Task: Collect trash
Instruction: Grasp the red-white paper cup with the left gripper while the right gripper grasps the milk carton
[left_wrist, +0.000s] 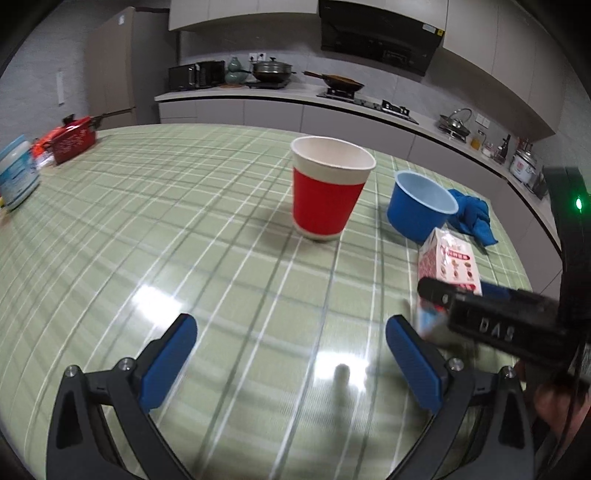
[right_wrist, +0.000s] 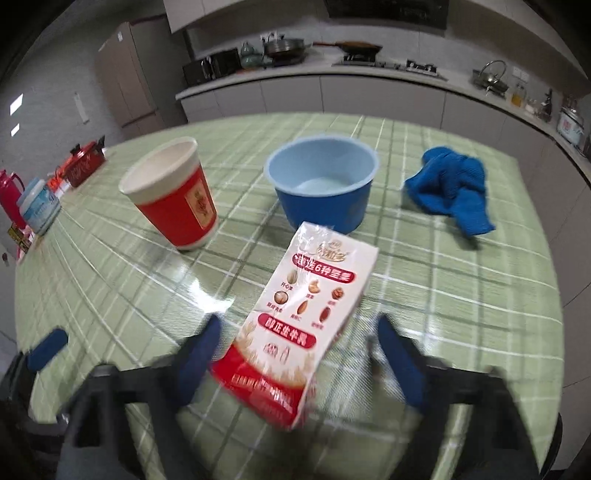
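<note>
A red paper cup (left_wrist: 327, 190) with a white rim stands upright on the green checked table (left_wrist: 147, 229). My left gripper (left_wrist: 291, 354) is open and empty, low over the table in front of the cup. A red and white milk carton (right_wrist: 299, 325) lies on the table between the open fingers of my right gripper (right_wrist: 299, 350); the pads stand apart from it. The carton also shows in the left wrist view (left_wrist: 448, 266), partly behind the right gripper's body. The cup also shows in the right wrist view (right_wrist: 173, 192).
A blue bowl (right_wrist: 323, 184) stands behind the carton, with a crumpled blue cloth (right_wrist: 452, 188) to its right. A red pot (left_wrist: 72, 138) and a white jar (left_wrist: 16, 171) sit at the table's left edge. A kitchen counter runs behind.
</note>
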